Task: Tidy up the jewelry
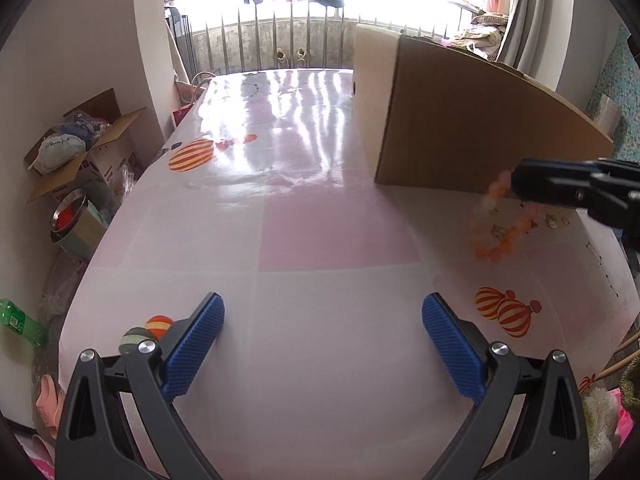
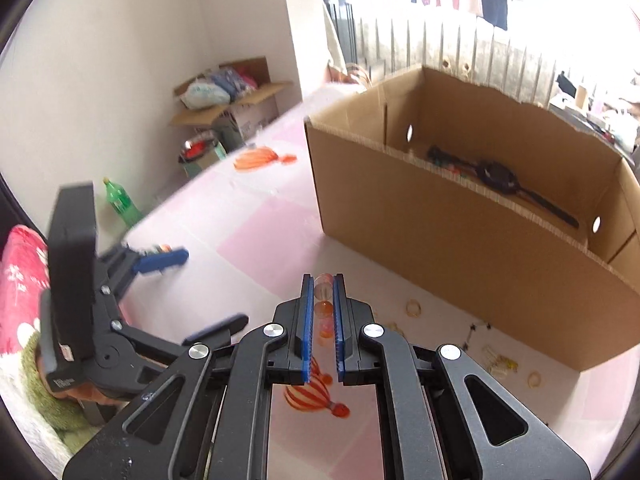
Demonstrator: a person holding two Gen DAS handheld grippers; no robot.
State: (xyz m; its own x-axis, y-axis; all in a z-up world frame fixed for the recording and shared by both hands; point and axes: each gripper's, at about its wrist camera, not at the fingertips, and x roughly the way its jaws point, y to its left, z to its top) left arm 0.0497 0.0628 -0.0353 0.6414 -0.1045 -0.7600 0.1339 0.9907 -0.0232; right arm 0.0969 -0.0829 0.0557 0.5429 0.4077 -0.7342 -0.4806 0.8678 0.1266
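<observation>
An orange and pink bead bracelet (image 1: 496,220) hangs from my right gripper (image 1: 516,188) above the pink table, in front of the cardboard box (image 1: 472,128). In the right wrist view my right gripper (image 2: 323,280) is shut on the bracelet (image 2: 323,312); its beads show between the blue pads. My left gripper (image 1: 323,316) is open and empty, low over the table near its front edge; it also shows in the right wrist view (image 2: 200,292). Small rings (image 2: 413,307) and earrings (image 2: 498,360) lie on the table by the box. The open box (image 2: 440,216) holds a black watch (image 2: 498,174).
The table has a glossy pink checked cloth (image 1: 320,208) with orange balloon prints (image 1: 190,155). Left of the table, on the floor, stand an open carton of clutter (image 1: 76,148), a metal bowl (image 1: 68,216) and a green bottle (image 1: 22,322). A window with bars is behind.
</observation>
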